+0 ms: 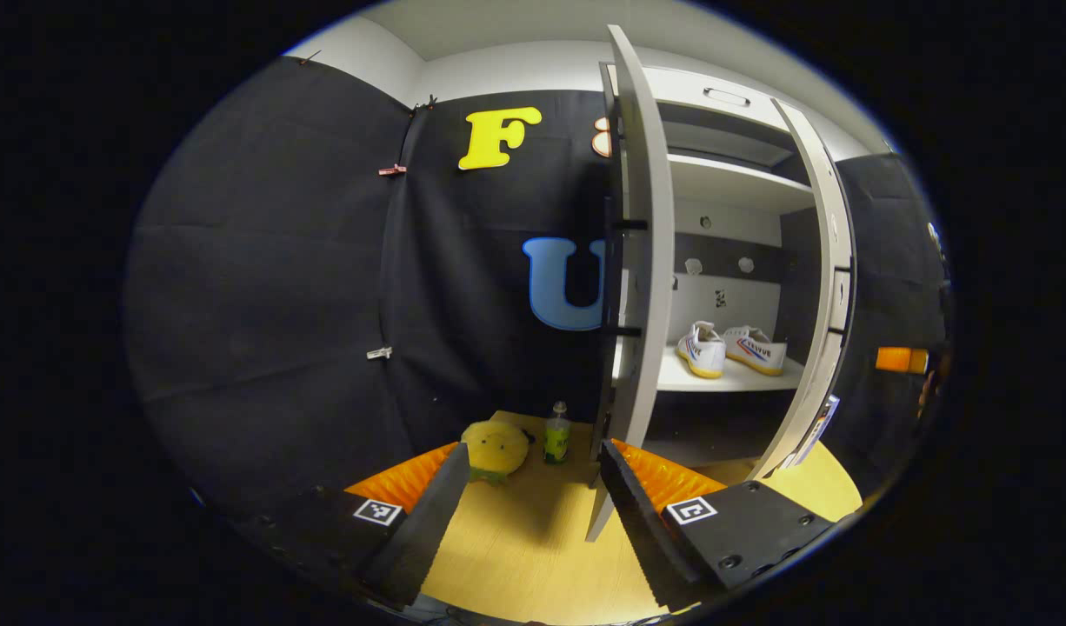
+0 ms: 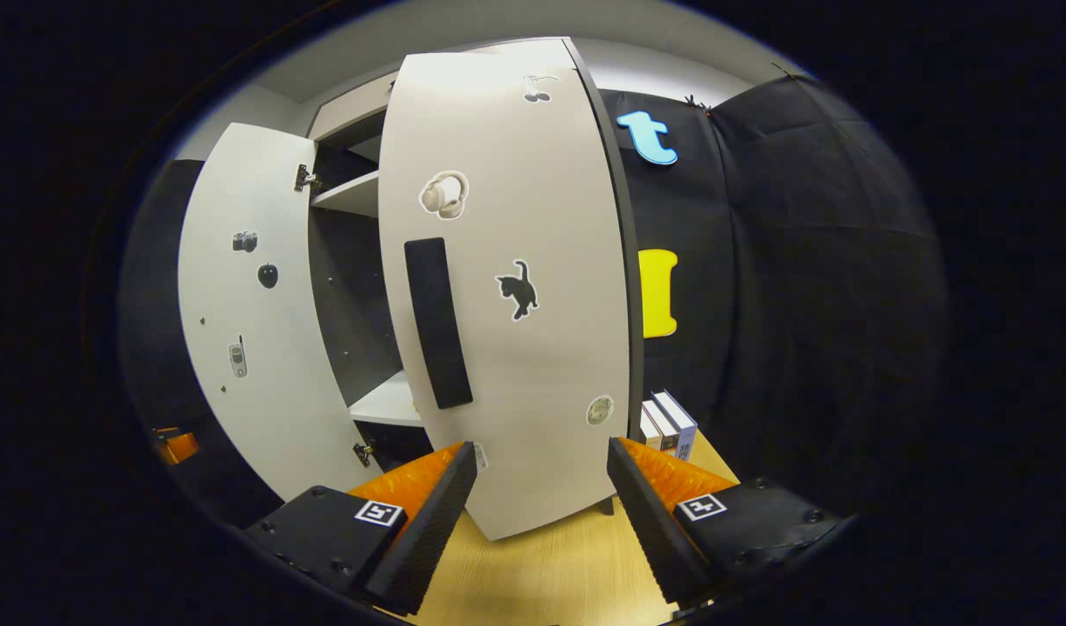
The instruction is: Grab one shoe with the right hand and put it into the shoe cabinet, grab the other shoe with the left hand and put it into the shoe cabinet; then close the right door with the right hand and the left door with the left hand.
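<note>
shoes: two white canvas sneakers with yellow soles [image 1: 726, 349] stand side by side on the pale lower shelf [image 1: 672, 376] inside the tall grey shoe cabinet [image 1: 731, 228], at about 3 o'clock in the left gripper view. both look already put away, so i judge only the doors remain.
right door: large pale grey panel with a black bar handle [image 2: 437, 323] and small stickers [image 2: 517, 289]; in the right gripper view it stands just ahead of the right gripper, from 12 to 6 o'clock, and is partly open.
left door: thin grey panel [image 1: 644, 261], seen nearly edge-on in the left gripper view, at 12 to 5 o'clock, wide open.
handling: the doors look stiff, flat and smooth, light on their hinges. pinching is probably not needed; i would push on the flat face near the free edge, far from the hinge, slowly so it does not slam.
right gripper [image 2: 540, 496]: fingers spread wide, holding nothing, low before the door's bottom edge.
left gripper [image 1: 533, 500]: fingers spread wide, holding nothing; the door's lower edge is beside its right finger, contact i cannot tell.
around: light wooden table [image 1: 533, 556]; a yellow round plush toy [image 1: 495, 449] and a small green bottle [image 1: 557, 433] at 6 o'clock; a few upright books [image 2: 669, 424] beside the cabinet.
</note>
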`<state>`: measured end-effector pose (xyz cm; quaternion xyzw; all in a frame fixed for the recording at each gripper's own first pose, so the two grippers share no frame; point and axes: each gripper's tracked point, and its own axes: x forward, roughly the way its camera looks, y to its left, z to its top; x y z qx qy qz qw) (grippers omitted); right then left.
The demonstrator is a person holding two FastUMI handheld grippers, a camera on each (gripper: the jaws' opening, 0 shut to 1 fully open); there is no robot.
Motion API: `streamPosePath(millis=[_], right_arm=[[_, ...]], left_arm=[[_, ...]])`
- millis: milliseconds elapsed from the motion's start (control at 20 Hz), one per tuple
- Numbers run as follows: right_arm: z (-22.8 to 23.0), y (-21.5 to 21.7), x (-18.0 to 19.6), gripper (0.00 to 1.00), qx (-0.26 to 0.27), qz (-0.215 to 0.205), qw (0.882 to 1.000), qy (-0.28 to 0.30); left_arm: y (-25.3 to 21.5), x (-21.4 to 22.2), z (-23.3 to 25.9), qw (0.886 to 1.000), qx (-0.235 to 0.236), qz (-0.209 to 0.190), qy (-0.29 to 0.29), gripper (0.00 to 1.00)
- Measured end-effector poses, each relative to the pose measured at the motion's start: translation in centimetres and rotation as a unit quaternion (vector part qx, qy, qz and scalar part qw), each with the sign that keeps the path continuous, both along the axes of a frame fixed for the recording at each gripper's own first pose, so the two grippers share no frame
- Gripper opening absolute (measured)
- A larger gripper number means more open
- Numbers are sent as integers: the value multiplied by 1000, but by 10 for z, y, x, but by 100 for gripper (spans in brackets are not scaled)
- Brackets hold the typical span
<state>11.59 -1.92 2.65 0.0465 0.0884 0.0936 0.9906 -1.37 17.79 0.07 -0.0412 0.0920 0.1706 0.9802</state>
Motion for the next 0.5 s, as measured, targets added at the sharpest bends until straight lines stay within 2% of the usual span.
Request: streamPosePath(millis=[300,500], right_arm=[[-34,14,-44,98,1,-14,1000,15],[-59,14,-72,99,7,-33,999,35]], left_arm=[[47,49,34,998,-20,-40,-40,94],[61,82,54,995,-40,-75,-58,95]])
